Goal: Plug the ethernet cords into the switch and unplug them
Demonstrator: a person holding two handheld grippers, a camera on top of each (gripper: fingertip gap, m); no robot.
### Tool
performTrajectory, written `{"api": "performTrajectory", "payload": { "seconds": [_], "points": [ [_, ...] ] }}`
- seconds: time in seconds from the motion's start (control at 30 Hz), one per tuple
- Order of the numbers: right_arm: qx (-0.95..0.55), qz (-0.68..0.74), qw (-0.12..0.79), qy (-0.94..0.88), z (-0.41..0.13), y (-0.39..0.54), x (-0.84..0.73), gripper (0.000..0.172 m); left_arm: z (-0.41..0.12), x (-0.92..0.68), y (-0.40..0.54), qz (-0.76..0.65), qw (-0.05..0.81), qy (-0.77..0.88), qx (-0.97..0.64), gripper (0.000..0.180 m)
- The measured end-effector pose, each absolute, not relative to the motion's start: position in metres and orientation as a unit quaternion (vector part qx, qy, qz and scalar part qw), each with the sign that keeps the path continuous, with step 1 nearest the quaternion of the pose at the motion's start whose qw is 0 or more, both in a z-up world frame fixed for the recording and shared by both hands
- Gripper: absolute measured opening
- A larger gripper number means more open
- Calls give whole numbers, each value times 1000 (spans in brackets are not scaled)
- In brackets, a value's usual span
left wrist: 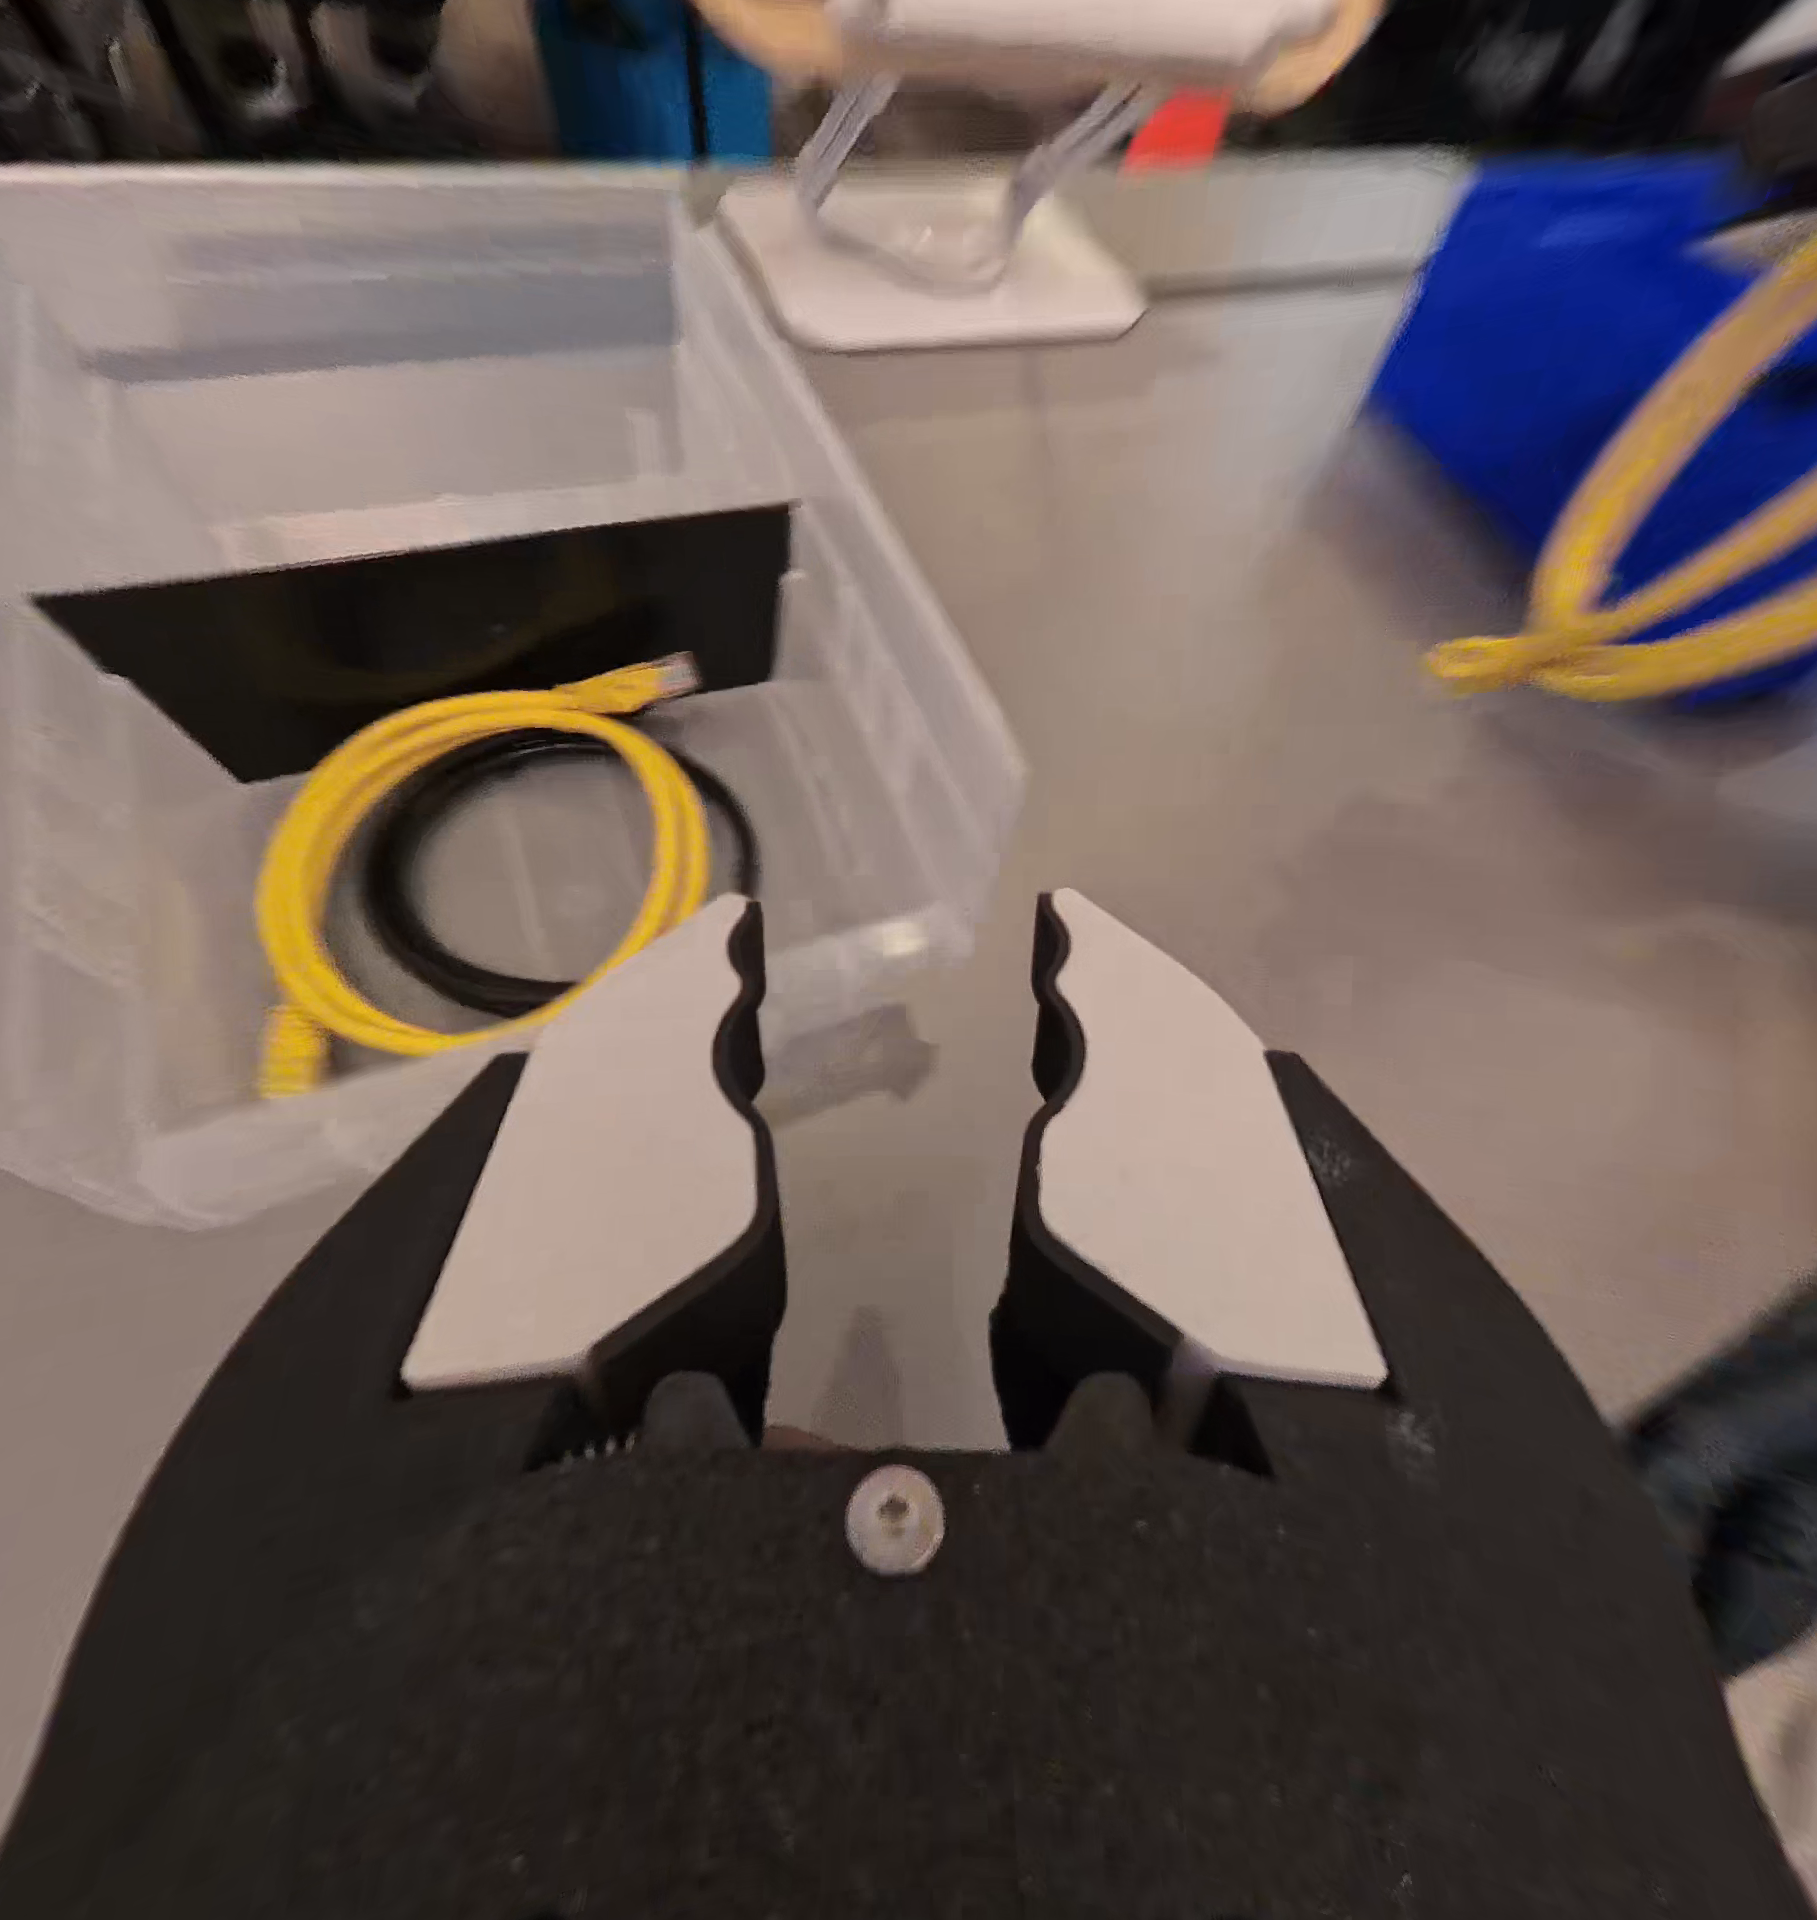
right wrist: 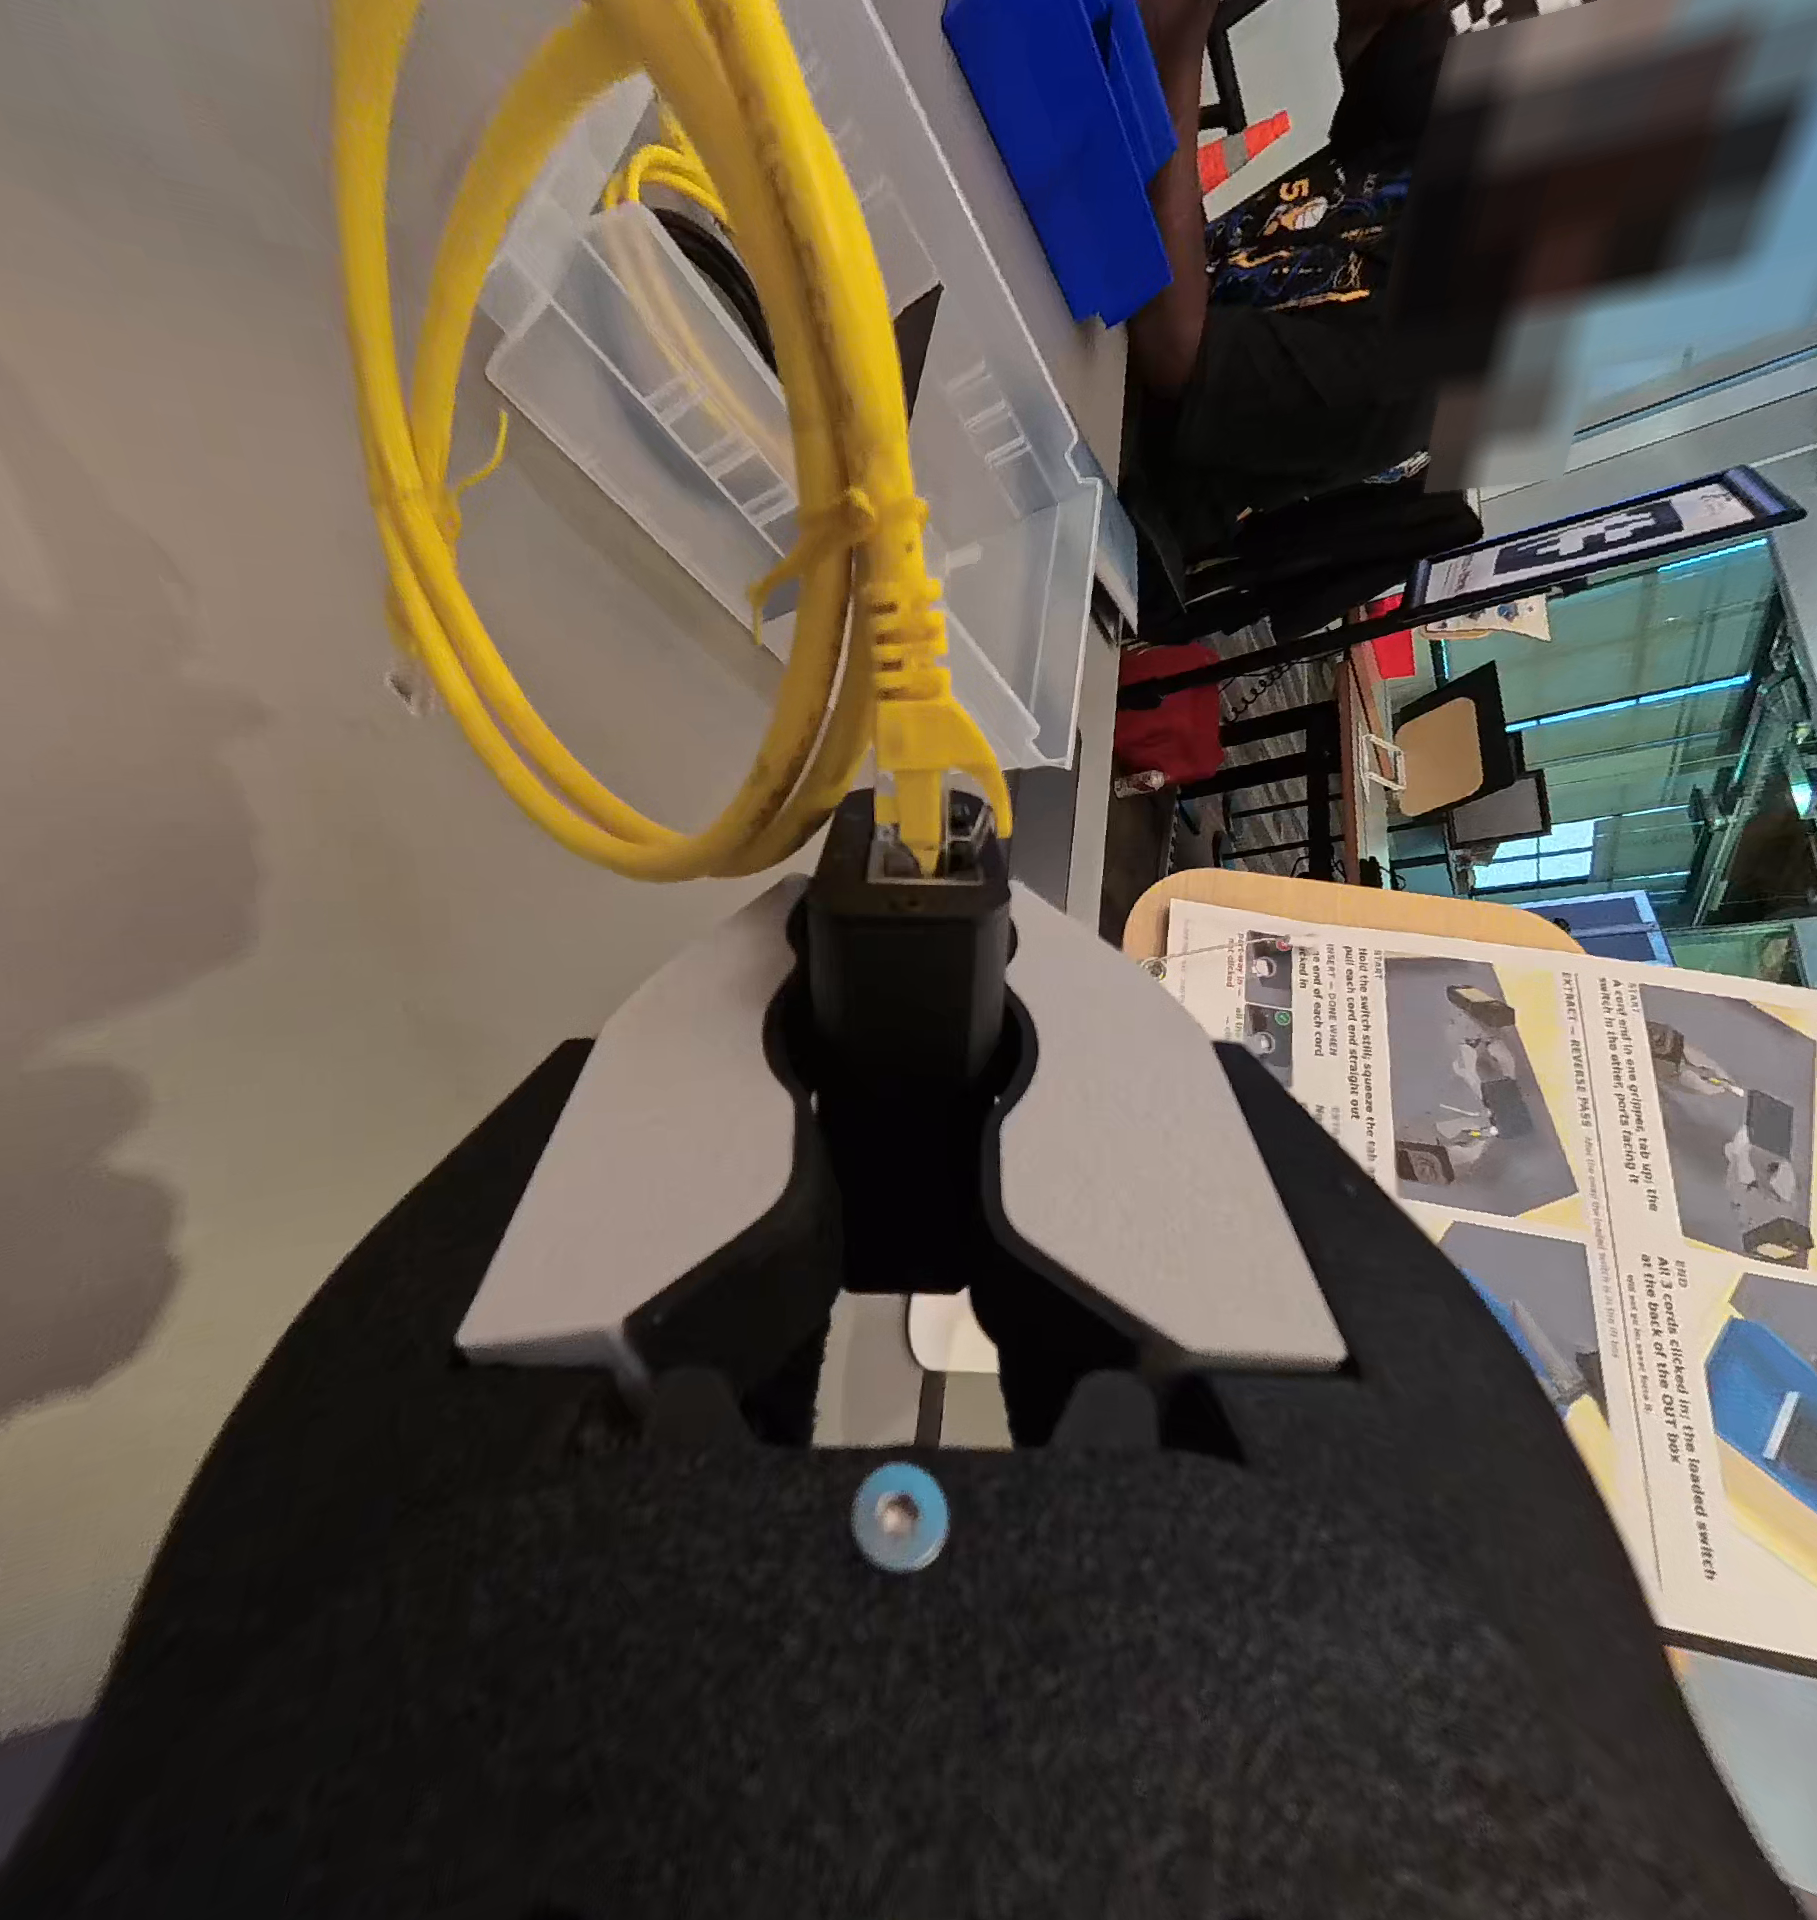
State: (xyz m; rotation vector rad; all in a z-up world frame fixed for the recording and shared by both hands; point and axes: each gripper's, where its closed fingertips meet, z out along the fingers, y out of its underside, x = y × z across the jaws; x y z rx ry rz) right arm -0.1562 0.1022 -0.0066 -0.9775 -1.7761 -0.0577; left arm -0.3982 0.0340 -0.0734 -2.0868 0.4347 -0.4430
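Observation:
My right gripper (right wrist: 909, 935) is shut on the black switch (right wrist: 909, 997) and holds it with its ports facing away. A yellow ethernet cord (right wrist: 904, 644) is plugged into a port, and its tied coil hangs beside the switch. That coil also shows at the right of the left wrist view (left wrist: 1652, 582). My left gripper (left wrist: 899, 935) is open and empty above the grey table, by the near right corner of a clear bin (left wrist: 883, 644). In the bin lie a coiled yellow cord (left wrist: 447, 883) and a black cord (left wrist: 571, 966).
A blue bin (left wrist: 1569, 395) stands at the right, behind the hanging coil. A white stand (left wrist: 935, 260) sits at the back of the table. An instruction sheet (right wrist: 1506, 1195) lies on a wooden board at the right. A person sits beyond the table's edge. The gap from one gripper's tips to the other's is roughly 25 cm.

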Motion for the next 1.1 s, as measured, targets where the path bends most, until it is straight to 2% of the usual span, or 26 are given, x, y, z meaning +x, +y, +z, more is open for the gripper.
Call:
{"api": "performTrajectory", "payload": {
  "seconds": [0.13,0.2,0.33,0.37,0.4,0.47,0.6,0.8,0.93,1.0,1.1],
  "points": [
    [-416,-26,520,-746,-13,105,-155,26,-116,-415,102,-84,328,202,-919,52],
    [-415,-35,515,-749,-15,104,-154,26,-132,-407,124,-96,284,213,-930,45],
    [-415,-32,519,-747,-10,101,-152,26,-168,-414,134,-92,165,203,-961,49],
    [-414,-29,521,-746,-8,100,-152,26,-175,-416,134,-92,148,199,-964,42],
    [-413,-27,523,-745,-6,99,-152,26,-180,-414,132,-101,137,204,-964,14],
    [-411,-28,525,-745,-4,98,-152,26,-177,-413,130,-102,143,214,-961,8],
    [-414,-32,526,-742,-2,99,-148,26,-133,-412,121,-128,226,207,-943,6],
    [-417,-37,528,-739,1,102,-144,26,-37,-392,58,-237,374,241,-864,5],
    [-414,-41,528,-740,3,100,-145,26,25,-353,-3,-339,485,289,-753,5],
    [-415,-45,527,-740,4,99,-144,26,40,-330,-33,-407,491,293,-712,5],
    [-415,-48,527,-740,5,98,-144,26,35,-307,-61,-458,451,283,-712,5]
  ]
}}
